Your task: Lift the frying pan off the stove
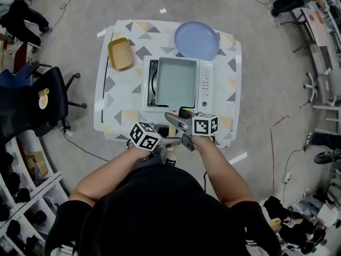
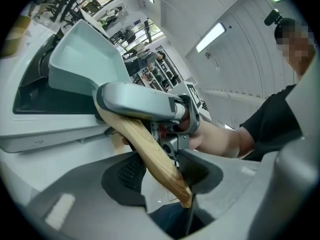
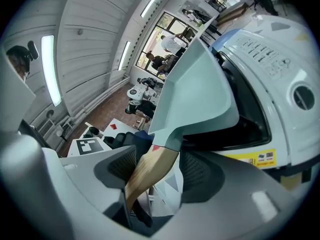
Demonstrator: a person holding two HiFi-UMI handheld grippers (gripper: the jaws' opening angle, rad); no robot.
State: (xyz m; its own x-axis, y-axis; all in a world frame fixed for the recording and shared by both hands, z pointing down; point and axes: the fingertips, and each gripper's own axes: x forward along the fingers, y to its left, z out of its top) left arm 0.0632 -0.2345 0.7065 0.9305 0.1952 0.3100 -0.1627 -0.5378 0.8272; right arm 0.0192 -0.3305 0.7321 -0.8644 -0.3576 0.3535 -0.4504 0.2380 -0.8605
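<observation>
A square, pale green frying pan (image 1: 176, 81) sits on a white portable stove (image 1: 205, 82) at the middle of a counter (image 1: 114, 87) covered in a triangle-patterned cloth. Both grippers meet at the pan's wooden handle (image 2: 150, 151), which juts over the counter's near edge toward the person. The left gripper (image 2: 157, 174) is closed on the handle's outer end, both pads against the wood. The right gripper (image 3: 152, 171) straddles the handle nearer the pan, jaws apart, the wood against one pad (image 3: 122, 166) with a gap to the other. A blue plate (image 1: 196, 39) and a yellow tray (image 1: 120, 53) lie beyond the stove.
</observation>
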